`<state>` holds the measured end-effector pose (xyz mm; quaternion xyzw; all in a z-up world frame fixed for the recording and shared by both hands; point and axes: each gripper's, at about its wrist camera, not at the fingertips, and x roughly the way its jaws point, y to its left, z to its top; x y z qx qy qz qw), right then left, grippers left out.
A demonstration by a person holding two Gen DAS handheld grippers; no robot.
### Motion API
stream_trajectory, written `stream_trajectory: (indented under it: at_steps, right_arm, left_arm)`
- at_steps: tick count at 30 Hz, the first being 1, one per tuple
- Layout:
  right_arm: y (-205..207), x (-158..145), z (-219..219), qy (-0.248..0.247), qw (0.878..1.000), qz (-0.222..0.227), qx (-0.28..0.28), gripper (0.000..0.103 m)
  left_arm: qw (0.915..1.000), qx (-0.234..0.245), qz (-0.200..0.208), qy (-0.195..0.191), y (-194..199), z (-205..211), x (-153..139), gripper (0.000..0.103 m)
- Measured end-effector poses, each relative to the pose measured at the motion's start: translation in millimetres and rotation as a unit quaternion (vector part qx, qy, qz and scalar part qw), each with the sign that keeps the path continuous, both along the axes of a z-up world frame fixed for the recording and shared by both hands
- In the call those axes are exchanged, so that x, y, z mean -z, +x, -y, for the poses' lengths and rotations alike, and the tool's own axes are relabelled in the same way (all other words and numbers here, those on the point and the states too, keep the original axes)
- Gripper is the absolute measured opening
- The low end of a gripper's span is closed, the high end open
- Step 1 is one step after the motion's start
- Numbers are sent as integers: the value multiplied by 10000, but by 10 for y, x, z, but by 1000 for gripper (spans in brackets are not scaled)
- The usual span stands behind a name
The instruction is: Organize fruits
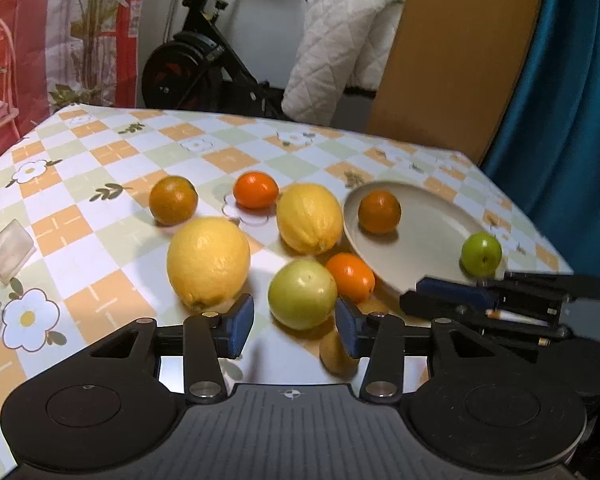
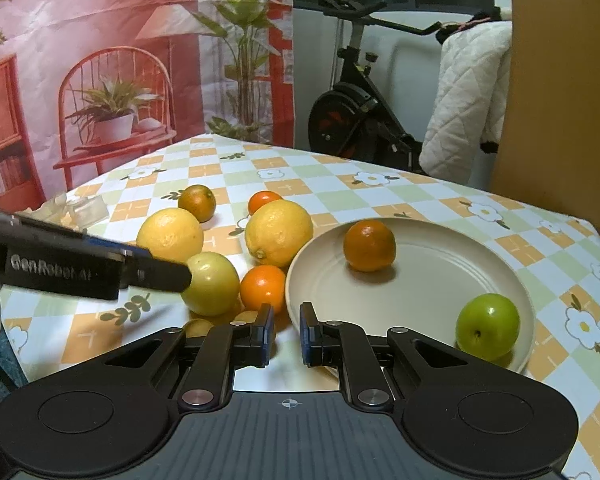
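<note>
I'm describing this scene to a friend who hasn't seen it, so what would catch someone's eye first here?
Probably the cluster of bright fruit on the checked tablecloth: two big lemons side by side, with small oranges around them. Next, the cream plate to their right, holding one orange and a green apple. The open left gripper frames a pale green apple.
</note>
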<state>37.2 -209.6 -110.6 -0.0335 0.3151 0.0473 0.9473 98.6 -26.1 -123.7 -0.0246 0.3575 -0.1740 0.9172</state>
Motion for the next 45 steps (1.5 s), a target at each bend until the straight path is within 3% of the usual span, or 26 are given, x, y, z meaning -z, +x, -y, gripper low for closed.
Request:
stream_trajectory:
  at_steps: [8, 16, 24, 28, 31, 45]
  right_arm:
    - [-5, -8, 50, 168, 9998, -19, 56, 13]
    - [-18, -11, 60, 221, 9997, -12, 44, 13]
    - [-20, -6, 60, 237, 9997, -34, 34, 13]
    - [-22, -1, 43, 272, 9996, -62, 27, 13]
    - [-22, 6, 39, 279, 9996, -68, 15, 13]
    - [10, 68, -105, 325, 9986, -303, -272, 14]
  left_arm:
    - [9978, 616, -246, 74, -53, 77, 36, 47]
    - [9966, 654, -497, 47, -23, 96, 97, 47]
    - [9964, 694, -469, 151, -2, 146, 124, 47]
    - [9960, 780, -377, 228, 2, 206, 145, 43]
    - [9950, 865, -392, 304, -9, 252, 171, 28]
    - [9983, 260, -501, 136, 71, -11, 162, 28]
